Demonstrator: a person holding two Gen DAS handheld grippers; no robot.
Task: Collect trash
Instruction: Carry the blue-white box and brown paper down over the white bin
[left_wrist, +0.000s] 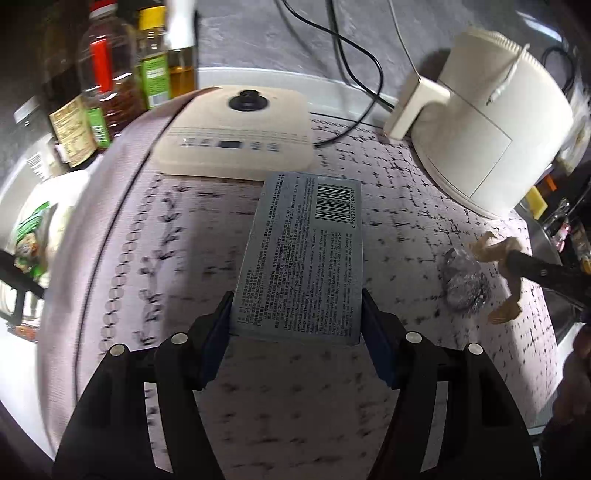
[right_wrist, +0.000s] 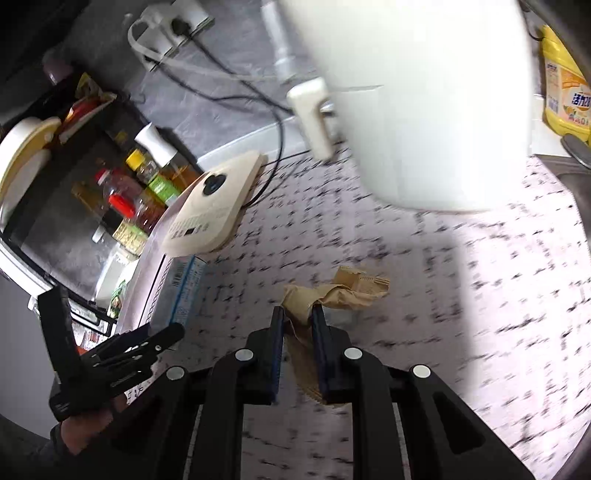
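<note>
My left gripper (left_wrist: 295, 314) is shut on a flat grey cardboard box (left_wrist: 303, 251) with a barcode and small print, held above the patterned counter. The box also shows edge-on in the right wrist view (right_wrist: 181, 291). My right gripper (right_wrist: 298, 314) is shut on a crumpled brown paper wrapper (right_wrist: 343, 291), lifted a little off the counter. The same wrapper shows at the right of the left wrist view (left_wrist: 506, 280), next to a crumpled foil ball (left_wrist: 463, 284) lying on the counter.
A beige induction cooker (left_wrist: 240, 136) sits at the back with black cables behind it. A white air fryer (left_wrist: 491, 122) stands at the right. Oil and sauce bottles (left_wrist: 110, 74) line the left. A yellow detergent bottle (right_wrist: 561, 85) and a sink edge are at far right.
</note>
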